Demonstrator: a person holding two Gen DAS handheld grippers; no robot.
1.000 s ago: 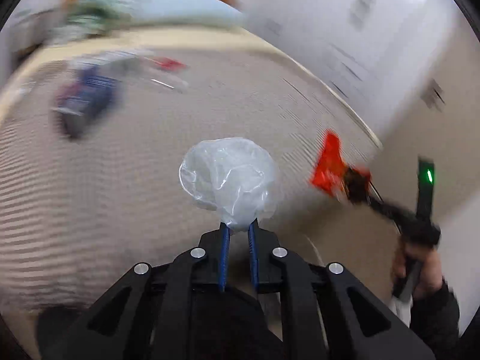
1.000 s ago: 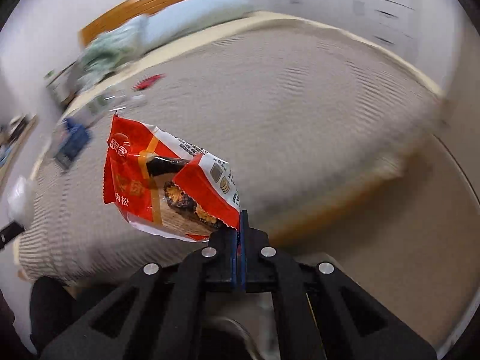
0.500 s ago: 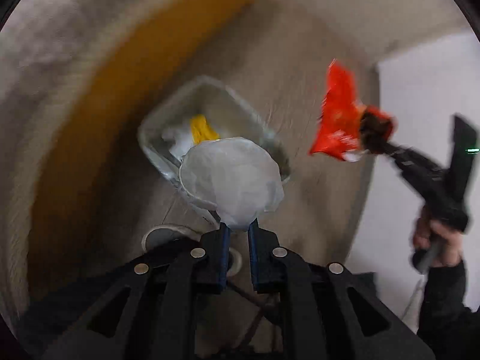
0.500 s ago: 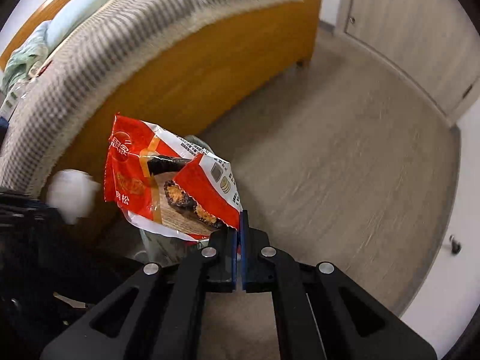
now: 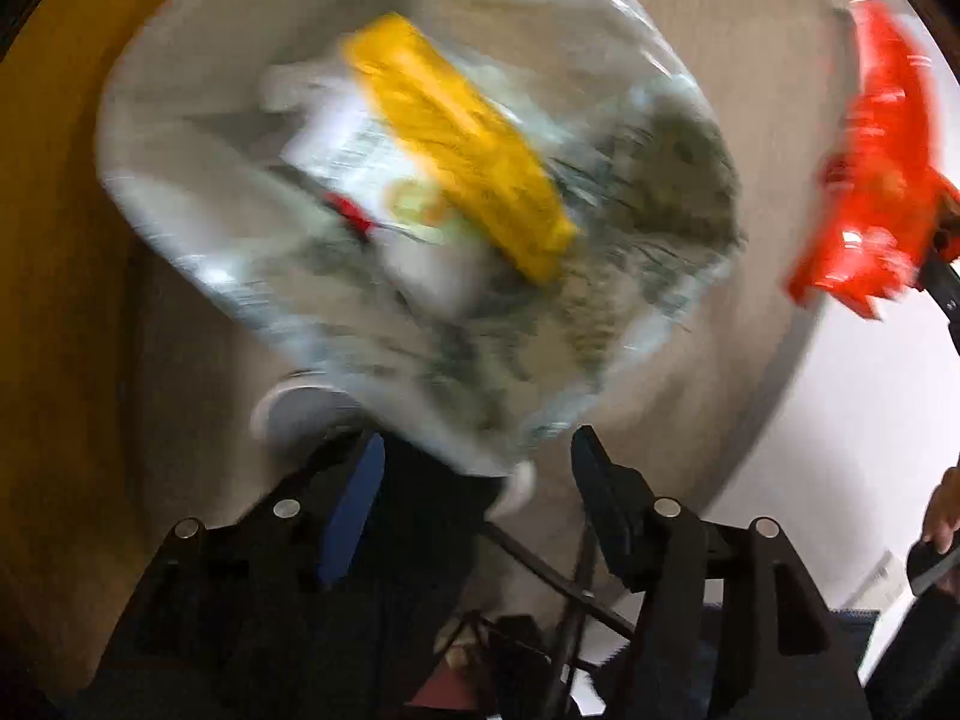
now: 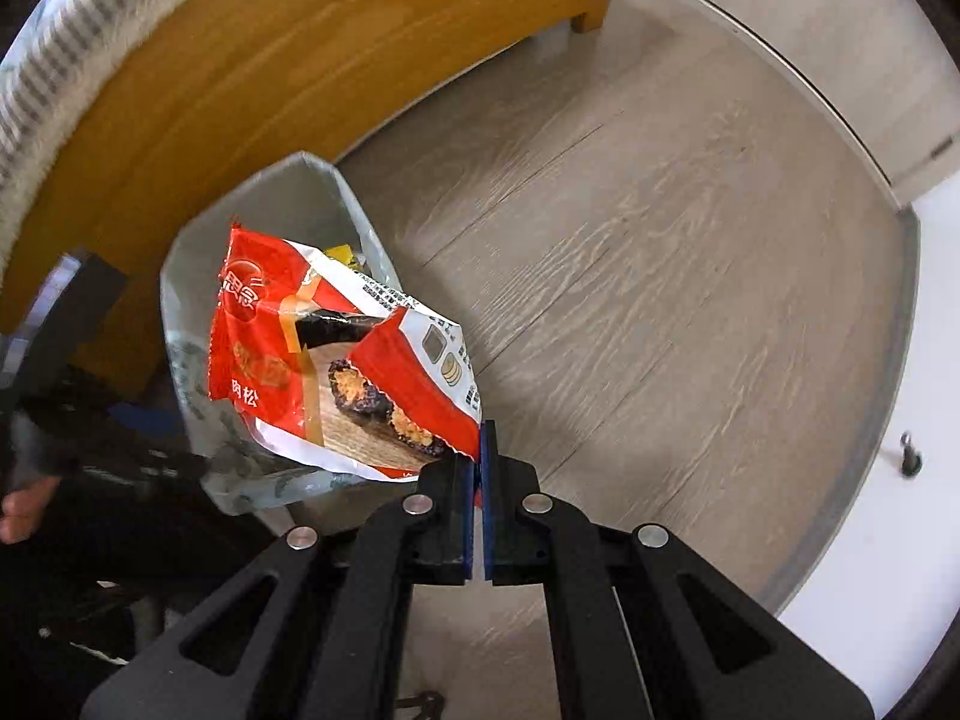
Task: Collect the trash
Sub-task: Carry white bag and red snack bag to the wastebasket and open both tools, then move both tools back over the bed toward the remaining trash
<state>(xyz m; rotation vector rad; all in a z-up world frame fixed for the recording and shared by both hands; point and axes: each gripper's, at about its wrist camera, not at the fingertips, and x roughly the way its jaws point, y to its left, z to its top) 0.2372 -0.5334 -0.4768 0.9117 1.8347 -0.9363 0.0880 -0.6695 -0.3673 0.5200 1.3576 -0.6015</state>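
Left wrist view: left gripper (image 5: 474,468) jaws just opened, nothing between them, above lined trash bin (image 5: 180,90) with yellow wrapper (image 5: 456,144) inside. Right gripper (image 6: 480,450) pinching red snack wrapper (image 6: 300,348) over bin's near right rim.

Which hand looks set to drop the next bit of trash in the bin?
Right. The right gripper is shut on the red wrapper, hanging over the lined bin. The left gripper has just been opening and is empty.
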